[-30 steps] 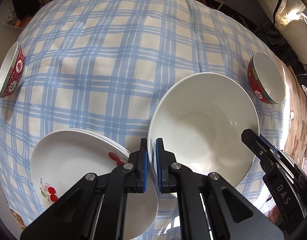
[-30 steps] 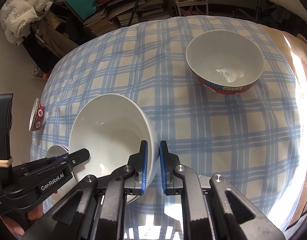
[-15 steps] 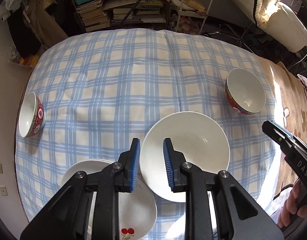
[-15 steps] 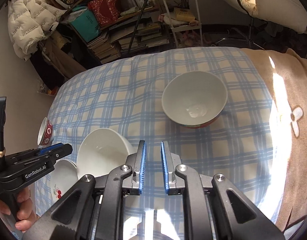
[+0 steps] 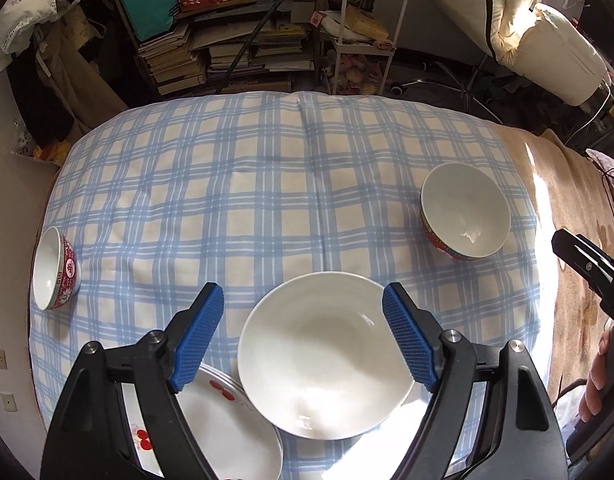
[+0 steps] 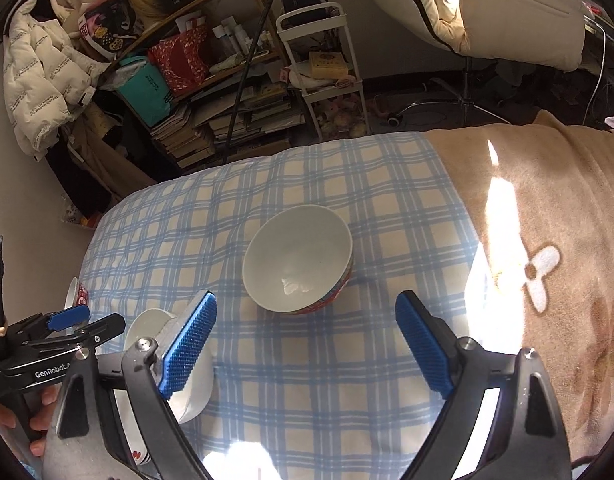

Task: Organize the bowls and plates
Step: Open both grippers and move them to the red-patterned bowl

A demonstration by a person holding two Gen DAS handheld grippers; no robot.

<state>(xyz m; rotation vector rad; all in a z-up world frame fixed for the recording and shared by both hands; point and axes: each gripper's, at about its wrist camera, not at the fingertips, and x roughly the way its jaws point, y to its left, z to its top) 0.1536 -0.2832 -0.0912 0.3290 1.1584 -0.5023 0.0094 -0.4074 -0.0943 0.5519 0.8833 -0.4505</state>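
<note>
A large white bowl rests on the blue checked cloth, its left edge over a stack of white cherry-print plates. My left gripper is open and empty above the bowl, its jaws wide apart. A big red-sided bowl stands to the right; a small red bowl stands at the far left edge. My right gripper is open and empty, held above the cloth just short of the big red-sided bowl. The white bowl shows behind its left finger.
The table's cloth drops off at the far and left edges. A tan flower-print blanket covers the right side. Shelves of books and a white cart stand beyond the table. The right gripper shows at the left view's right edge.
Both grippers let go of the white bowl, opened wide and pulled up and back from the table. The bowl now rests beside and partly over the plates.
</note>
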